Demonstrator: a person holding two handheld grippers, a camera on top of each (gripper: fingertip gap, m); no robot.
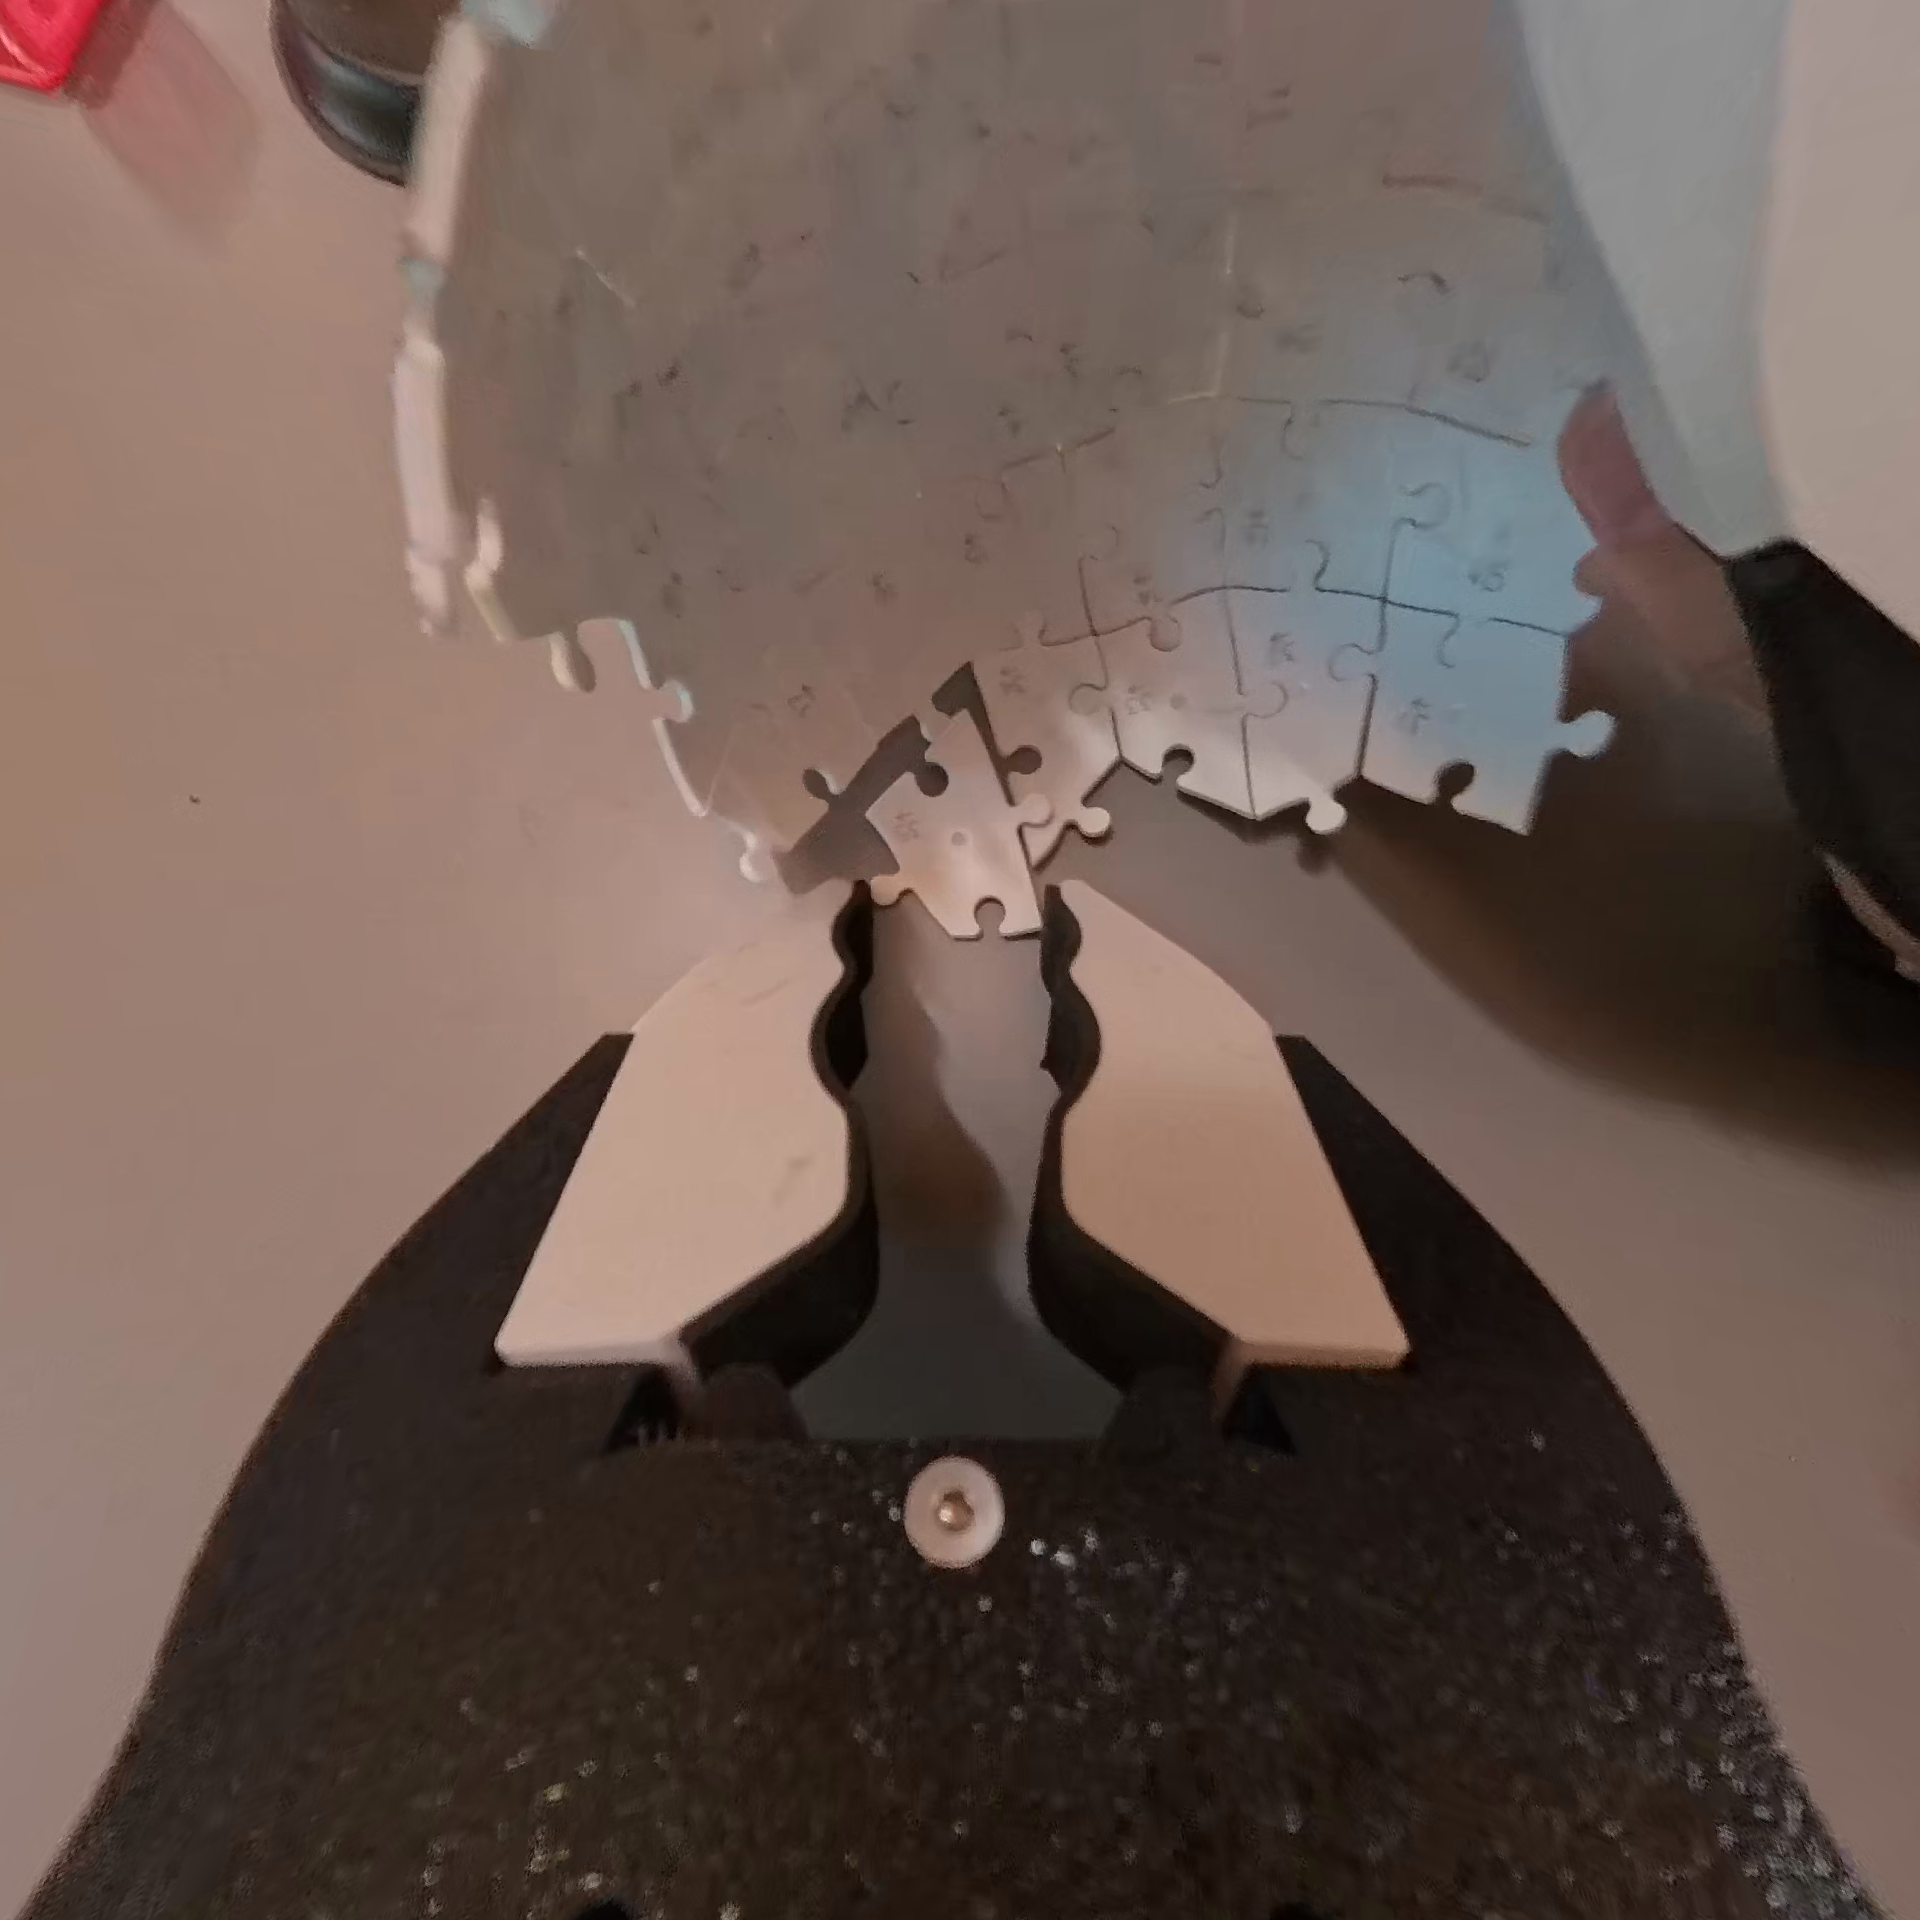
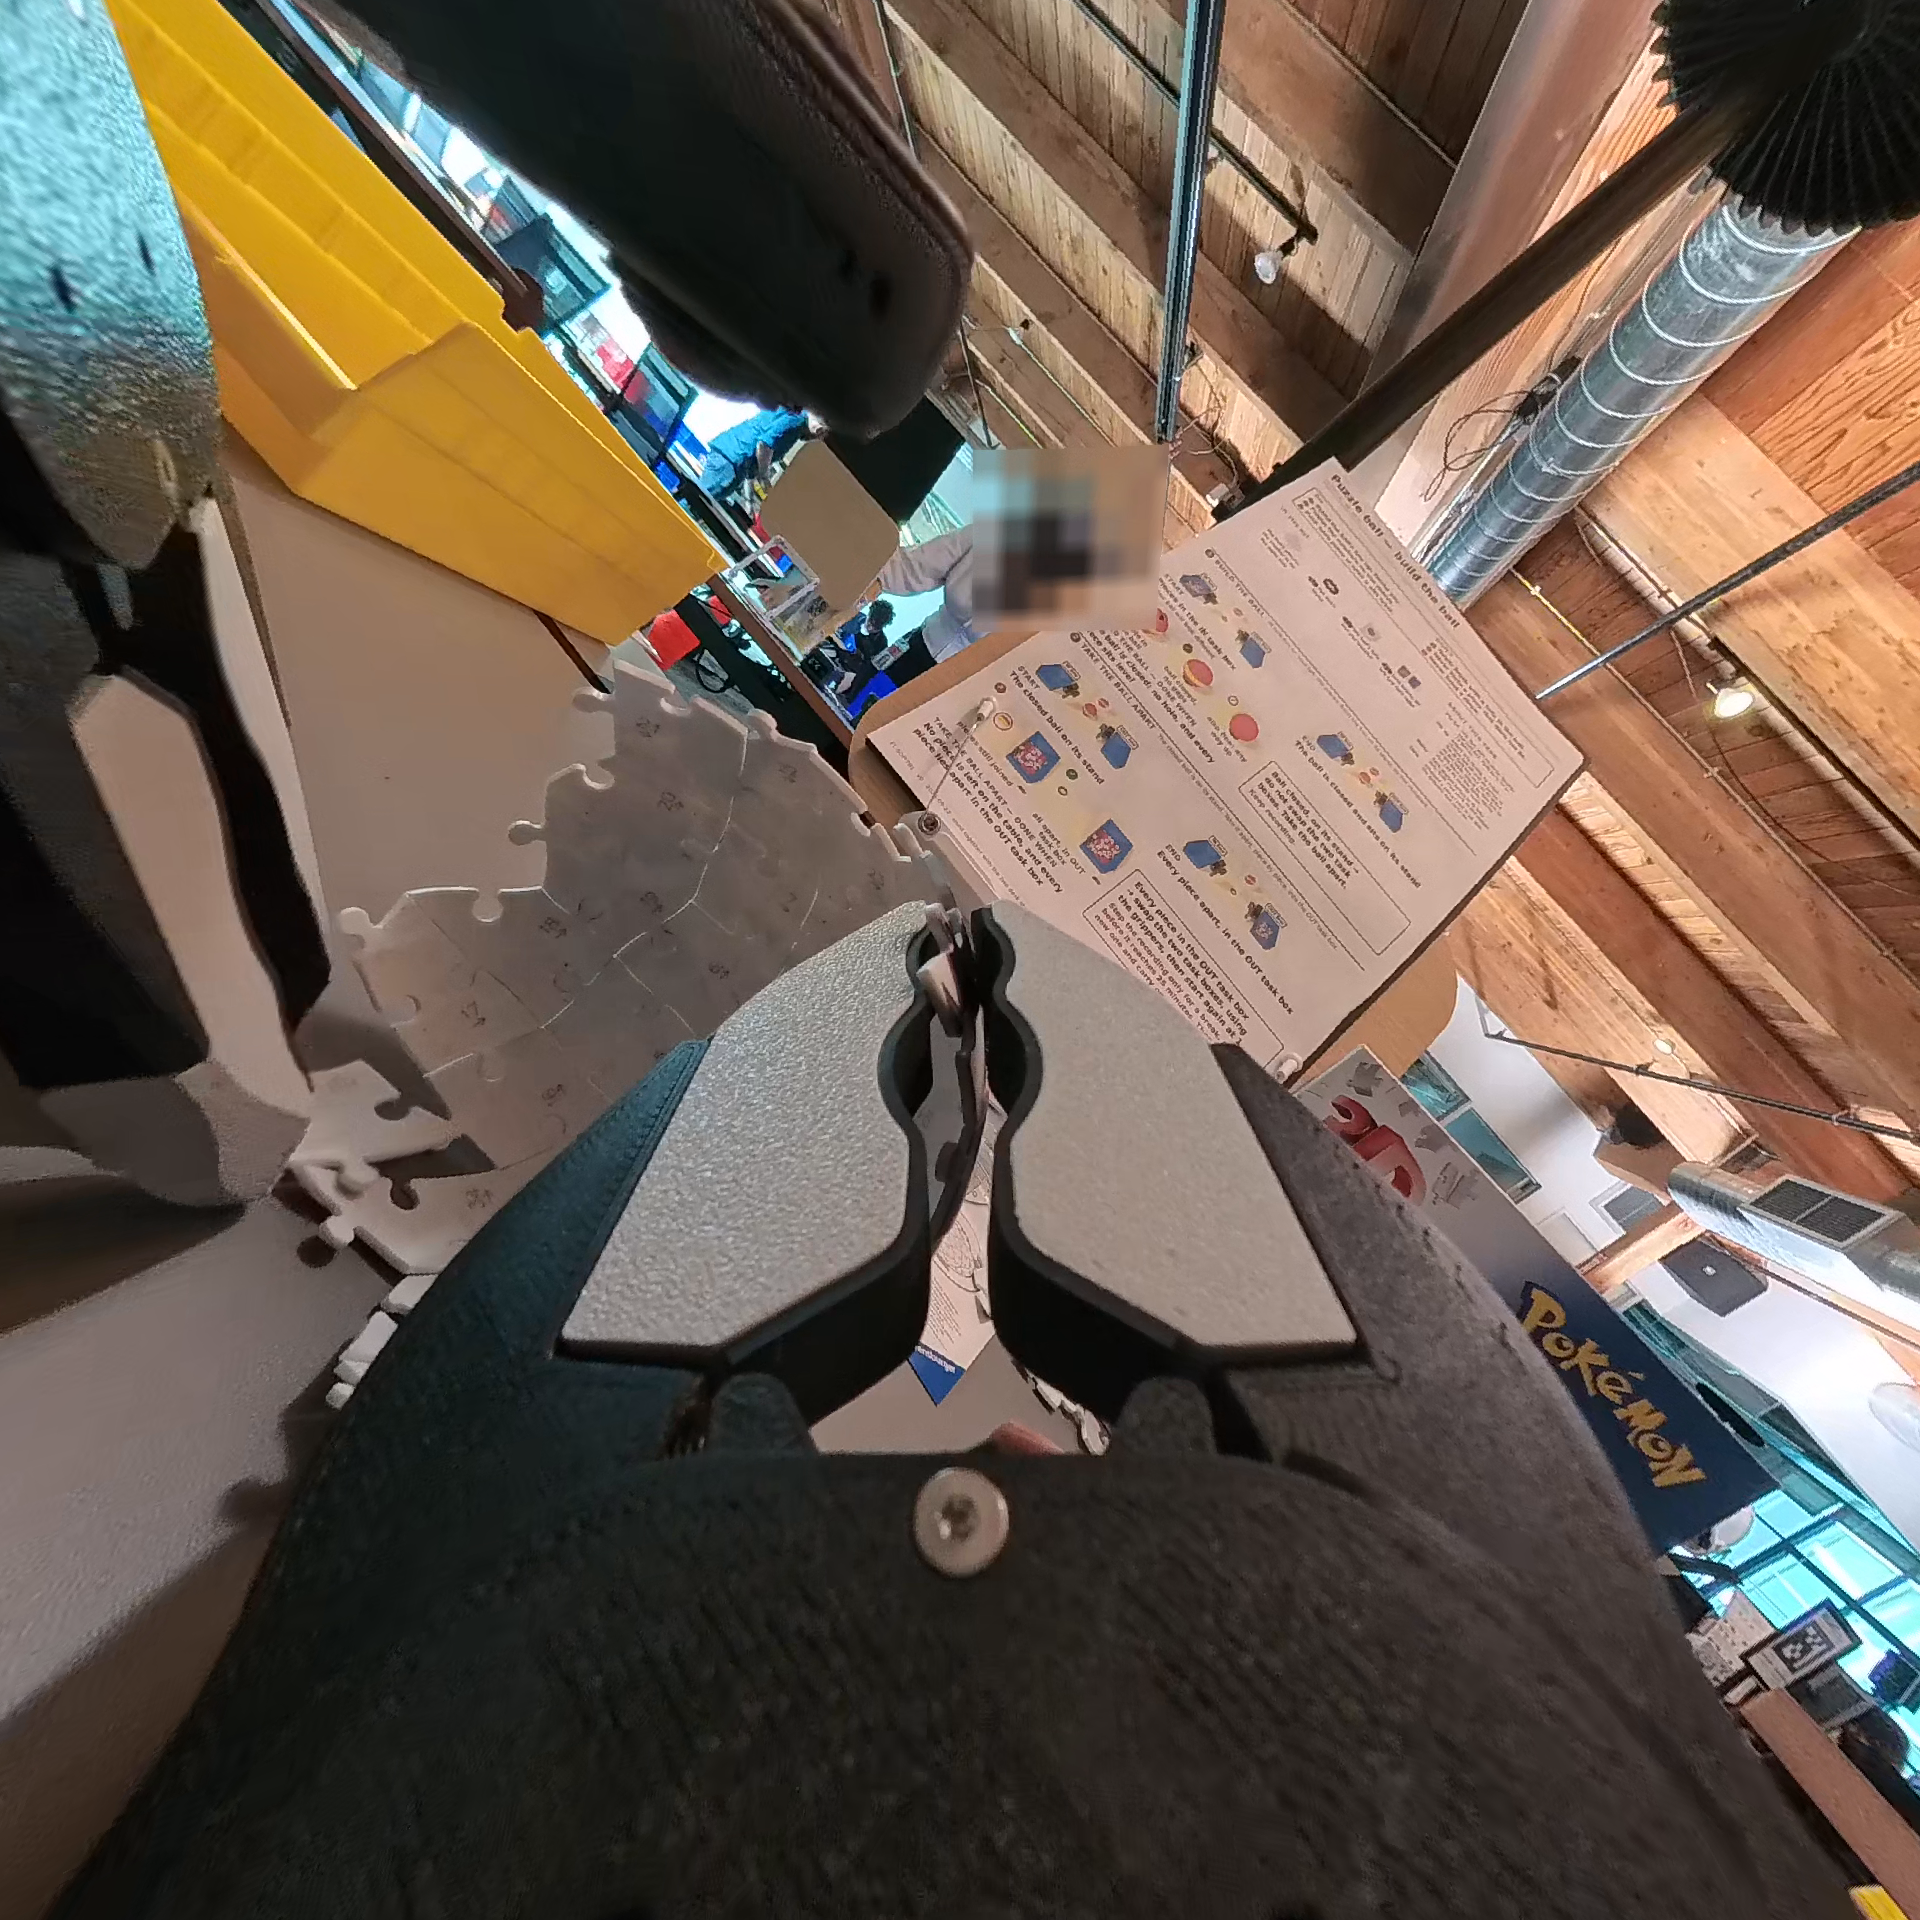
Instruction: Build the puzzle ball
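Note:
The puzzle ball is a partly built white curved shell (image 1: 935, 364), seen from its inner side with a jagged open lower edge. My left gripper (image 1: 961, 909) pinches a single loose puzzle piece (image 1: 966, 862) by its sides and holds it tilted at a gap in the shell's lower edge. My right gripper (image 2: 961, 940) is shut on the shell's rim, and the shell (image 2: 644, 914) spreads to the left of it. The right gripper's dark body (image 1: 1829, 748) shows at the shell's right side. One of the left gripper's fingers (image 2: 166, 831) shows at the far left.
The beige table (image 1: 208, 1039) lies under the shell. A red object (image 1: 42, 52) and a dark round object (image 1: 343, 94) sit at the far left. Stacked yellow bins (image 2: 416, 395) and an instruction sheet on a board (image 2: 1247, 758) stand behind. Small loose pieces (image 2: 364, 1340) lie on the table. My hands' fingertips stand some 12 cm from each other.

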